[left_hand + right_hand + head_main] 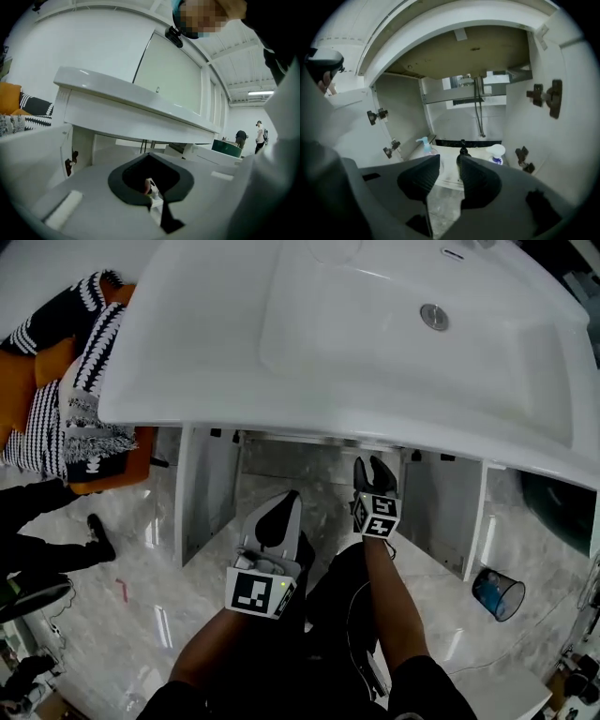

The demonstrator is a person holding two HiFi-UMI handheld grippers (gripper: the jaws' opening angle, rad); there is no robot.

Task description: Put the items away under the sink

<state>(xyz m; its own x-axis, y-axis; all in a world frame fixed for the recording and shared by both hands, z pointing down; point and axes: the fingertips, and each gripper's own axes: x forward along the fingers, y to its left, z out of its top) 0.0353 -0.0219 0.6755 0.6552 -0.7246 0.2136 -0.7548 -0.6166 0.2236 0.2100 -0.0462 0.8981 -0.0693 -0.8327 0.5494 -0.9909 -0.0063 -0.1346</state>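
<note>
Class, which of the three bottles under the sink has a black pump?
The middle bottle; the left bottle has a light blue pump, the right bottle a white top.

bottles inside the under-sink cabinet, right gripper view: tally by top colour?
Light blue pump bottle: 1
Black pump bottle: 1
White-topped bottle: 1
Total: 3

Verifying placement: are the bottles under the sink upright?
Upright: the blue-pump bottle, black-pump bottle and white-capped bottle all stand, tops up, inside the cabinet.
</note>
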